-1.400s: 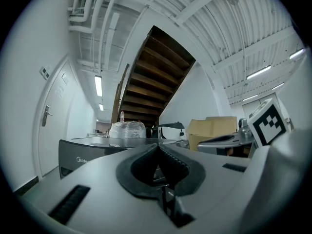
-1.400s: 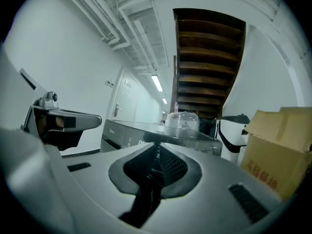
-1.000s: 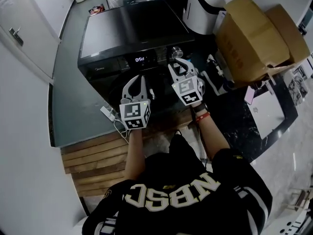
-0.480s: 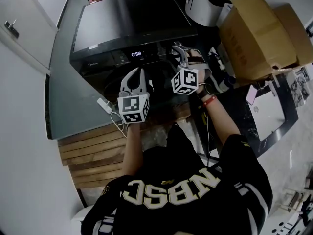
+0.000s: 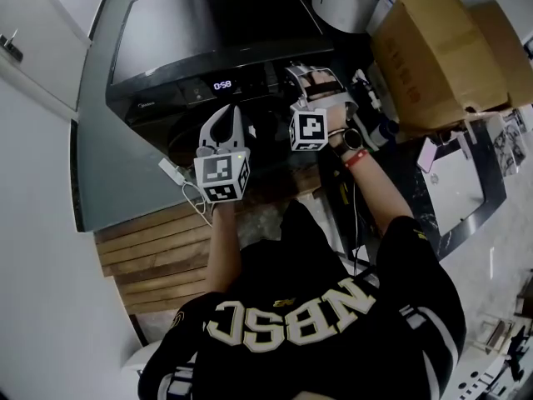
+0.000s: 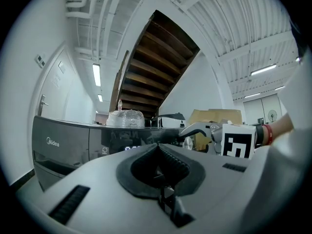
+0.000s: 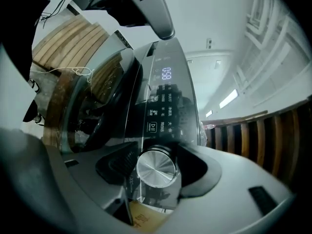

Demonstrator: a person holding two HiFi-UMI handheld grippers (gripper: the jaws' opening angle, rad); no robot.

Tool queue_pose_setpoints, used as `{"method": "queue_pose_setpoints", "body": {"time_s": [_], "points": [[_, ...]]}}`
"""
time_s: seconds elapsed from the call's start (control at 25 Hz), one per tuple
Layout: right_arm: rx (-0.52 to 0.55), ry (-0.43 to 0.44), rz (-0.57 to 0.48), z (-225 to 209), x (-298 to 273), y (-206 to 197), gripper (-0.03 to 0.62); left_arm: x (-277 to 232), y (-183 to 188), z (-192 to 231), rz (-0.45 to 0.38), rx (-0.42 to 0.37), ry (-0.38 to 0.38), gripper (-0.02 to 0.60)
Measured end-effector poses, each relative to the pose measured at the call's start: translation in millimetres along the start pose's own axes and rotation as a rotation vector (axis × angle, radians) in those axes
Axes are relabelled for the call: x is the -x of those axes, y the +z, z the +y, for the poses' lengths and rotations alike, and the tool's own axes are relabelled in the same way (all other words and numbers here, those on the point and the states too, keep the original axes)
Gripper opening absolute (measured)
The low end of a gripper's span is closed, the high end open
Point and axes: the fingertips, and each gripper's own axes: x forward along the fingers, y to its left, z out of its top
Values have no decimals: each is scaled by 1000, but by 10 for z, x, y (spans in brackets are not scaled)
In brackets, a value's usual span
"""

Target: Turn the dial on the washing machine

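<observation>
The dial (image 7: 156, 168) is a round brushed-silver knob (pretty shiny) on the black washing machine (image 5: 212, 32), at the right end of its front panel. One dial, one machine, two grippers. It sits between the jaws of the right gripper (image 5: 306, 80), which have just been opening and aren't squeezing it. The left gripper (image 5: 226, 119) is clenched on nothing, off to the dial's left.

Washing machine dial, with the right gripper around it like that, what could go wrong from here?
The right gripper has just been opening its jaws, which stand apart around the dial; twisting now would probably slip without turning it.
The dial looks smooth and shiny, so a light squeeze may slide off.
The touch panel sits right beside the dial; a jaw might brush a key.
</observation>
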Motion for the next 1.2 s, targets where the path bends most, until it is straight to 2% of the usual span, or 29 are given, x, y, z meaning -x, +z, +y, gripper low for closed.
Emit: {"method": "queue_pose_setpoints", "body": {"time_s": [0.16, 0.36, 0.76, 0.88, 1.04, 1.2], "points": [[29, -14, 12, -10, -3, 7, 255, 13, -10, 56, -3, 3, 15, 15], [18, -30, 20, -14, -6, 5, 233, 14, -15, 84, -5, 9, 27, 15], [-76, -54, -8, -12, -15, -24, 230, 47, -16, 72, -6, 5, 34, 15], [-196, -65, -40, -59, 0, -29, 230, 56, -5, 67, -8, 5, 35, 15], [-485, -67, -97, -178, 28, -61, 232, 61, 33, 56, -12, -1, 38, 15], [-501, -81, -81, -172, 20, -56, 232, 78, 48, 55, -16, -5, 41, 15]]}}
